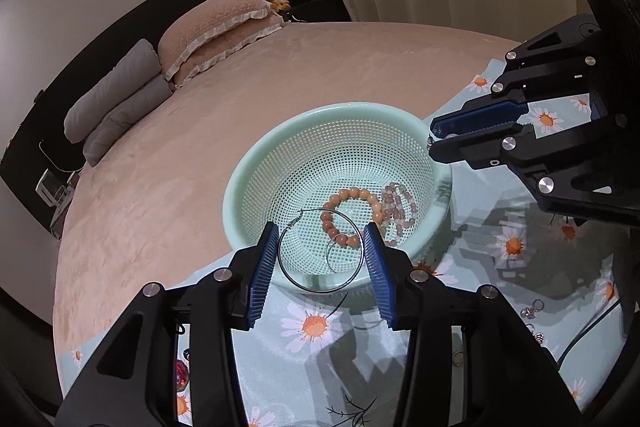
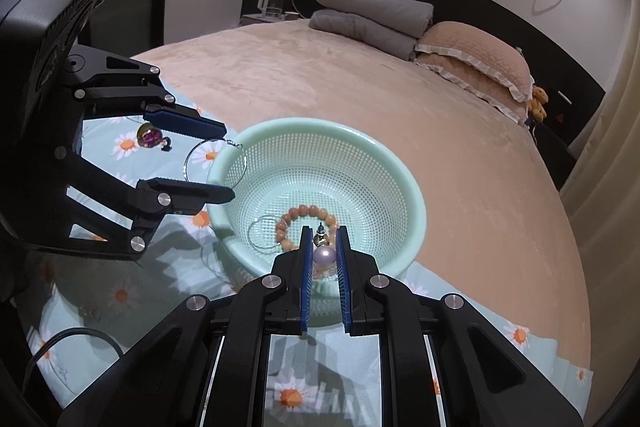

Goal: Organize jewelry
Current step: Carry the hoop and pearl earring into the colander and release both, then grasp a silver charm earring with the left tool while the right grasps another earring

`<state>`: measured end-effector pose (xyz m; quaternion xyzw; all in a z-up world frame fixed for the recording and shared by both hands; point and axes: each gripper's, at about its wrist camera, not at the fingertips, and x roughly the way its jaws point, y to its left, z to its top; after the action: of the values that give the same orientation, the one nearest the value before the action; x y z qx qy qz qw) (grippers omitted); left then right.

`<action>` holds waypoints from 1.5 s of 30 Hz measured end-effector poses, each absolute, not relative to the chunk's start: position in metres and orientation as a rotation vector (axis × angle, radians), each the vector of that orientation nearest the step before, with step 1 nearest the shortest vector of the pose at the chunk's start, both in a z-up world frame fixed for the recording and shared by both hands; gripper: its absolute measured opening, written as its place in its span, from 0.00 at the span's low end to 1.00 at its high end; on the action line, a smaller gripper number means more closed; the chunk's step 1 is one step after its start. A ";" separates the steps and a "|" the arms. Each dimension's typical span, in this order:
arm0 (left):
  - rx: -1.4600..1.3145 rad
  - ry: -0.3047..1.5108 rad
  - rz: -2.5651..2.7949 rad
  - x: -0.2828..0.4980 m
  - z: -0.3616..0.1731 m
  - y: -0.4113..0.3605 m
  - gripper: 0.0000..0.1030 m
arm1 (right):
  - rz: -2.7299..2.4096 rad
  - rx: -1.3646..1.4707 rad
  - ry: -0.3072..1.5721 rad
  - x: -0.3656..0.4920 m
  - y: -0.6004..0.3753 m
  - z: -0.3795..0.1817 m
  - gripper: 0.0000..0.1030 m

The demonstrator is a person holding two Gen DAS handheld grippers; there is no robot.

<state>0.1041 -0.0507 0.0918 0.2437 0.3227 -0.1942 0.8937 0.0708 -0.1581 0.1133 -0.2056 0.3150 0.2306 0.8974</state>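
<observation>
While both claws hang over the mint basket (image 1: 256,163), they're each loaded up: the left gripper (image 1: 320,255) has a big wire hoop (image 1: 320,251) spanning the gap between its pads, which press on the ring's two sides, and the right gripper (image 2: 323,247) is squeezed nearly together on a pearl earring (image 2: 324,255), pale ball between the blue pads with the little metal bit poking out front. From the right wrist view the hoop (image 2: 216,163) sits right over the basket's (image 2: 400,187) near-left rim, roughly half inside the bowl and half over the daisy cloth (image 2: 120,295), with the ring's plane running along the fingers. So I'd say the left one needs a nudge further in before letting go, or the ring could catch the rim. The pearl looks to be past the rim on the right side, above the bowl, so that drop looks easier. Already in the bottom: an orange bead bracelet (image 1: 352,217), a pale bead one (image 1: 400,211) and a smaller hoop (image 2: 262,233). A few bits still lie on the cloth, including a purple bauble (image 2: 149,135).
</observation>
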 end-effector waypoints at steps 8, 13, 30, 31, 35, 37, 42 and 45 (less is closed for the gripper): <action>0.520 0.709 -0.423 0.124 0.077 -0.058 0.44 | 0.474 -0.419 0.689 0.087 -0.152 0.103 0.11; 0.529 0.723 -0.391 0.128 0.070 -0.059 0.44 | 0.451 -0.393 0.708 0.098 -0.156 0.096 0.16; 0.561 0.668 -0.277 0.121 0.077 -0.052 0.94 | 0.292 -0.317 0.653 0.098 -0.185 0.099 0.83; 0.561 0.670 -0.278 0.120 0.077 -0.052 0.94 | 0.290 -0.325 0.653 0.097 -0.184 0.099 0.83; 0.573 0.676 -0.270 0.118 0.075 -0.052 0.94 | 0.300 -0.344 0.653 0.091 -0.181 0.100 0.84; 0.570 0.681 -0.267 0.116 0.075 -0.051 0.94 | 0.306 -0.348 0.653 0.087 -0.181 0.100 0.84; 0.551 0.687 -0.263 0.104 0.077 -0.042 0.94 | 0.334 -0.358 0.659 0.072 -0.179 0.096 0.84; 0.553 0.693 -0.254 0.097 0.075 -0.039 0.94 | 0.347 -0.371 0.663 0.066 -0.177 0.093 0.84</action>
<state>0.0973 -0.0388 0.0750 0.2666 0.3343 -0.1226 0.8956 0.0659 -0.1771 0.0926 -0.1804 0.3220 0.1687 0.9140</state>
